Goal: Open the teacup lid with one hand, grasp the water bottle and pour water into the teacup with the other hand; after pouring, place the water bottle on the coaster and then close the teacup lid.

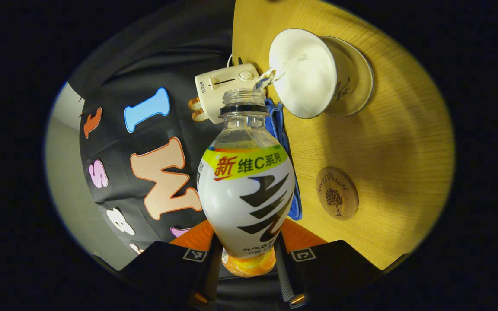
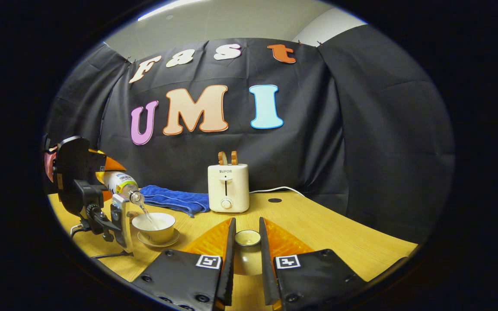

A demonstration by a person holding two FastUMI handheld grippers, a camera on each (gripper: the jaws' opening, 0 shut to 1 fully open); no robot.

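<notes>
Water bottle [image 1: 246, 190] is pinched at its lower body by the left gripper [image 1: 249, 259], tipped neck-down; a thin stream is seen falling into the open teacup [image 2: 154, 224] on its saucer [image 2: 159, 239], near left on the table [image 2: 318, 233]. Teacup lid [image 2: 247, 238] is clamped between the right gripper's [image 2: 247, 255] fingers, held clear. Bottle judged light, thin-walled, slippery: hold kept low on the waist, squeeze modest. Coaster [image 1: 336, 193] lies beside the cup, bare.

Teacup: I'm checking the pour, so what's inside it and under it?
A water stream from the bottle lands inside the teacup; the level is hidden by its wall. It stands on a saucer.
</notes>
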